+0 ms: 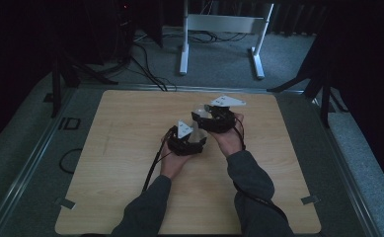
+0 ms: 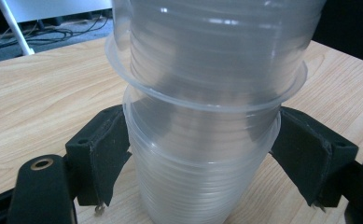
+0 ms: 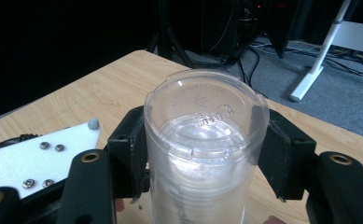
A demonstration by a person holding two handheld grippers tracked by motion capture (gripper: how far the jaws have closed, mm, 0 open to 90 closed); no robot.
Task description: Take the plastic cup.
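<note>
A stack of clear plastic cups (image 2: 202,177) stands between my left gripper's (image 2: 200,158) jaws, which are shut on its ribbed sides. Another clear cup (image 2: 212,51) sits rim to rim over that stack, slightly tilted. In the right gripper view this clear cup (image 3: 202,140) has its embossed base facing the camera, and my right gripper (image 3: 202,154) is shut on its sides. In the high view the left gripper (image 1: 194,139) and right gripper (image 1: 204,116) are held close together above the middle of the table, with the clear cups (image 1: 198,127) between them.
The light wooden table (image 1: 130,148) lies under both hands. Beyond its far edge are a white desk frame (image 1: 219,29), floor cables (image 1: 145,69) and dark stands. A cable (image 1: 152,168) trails from the left gripper along the forearm.
</note>
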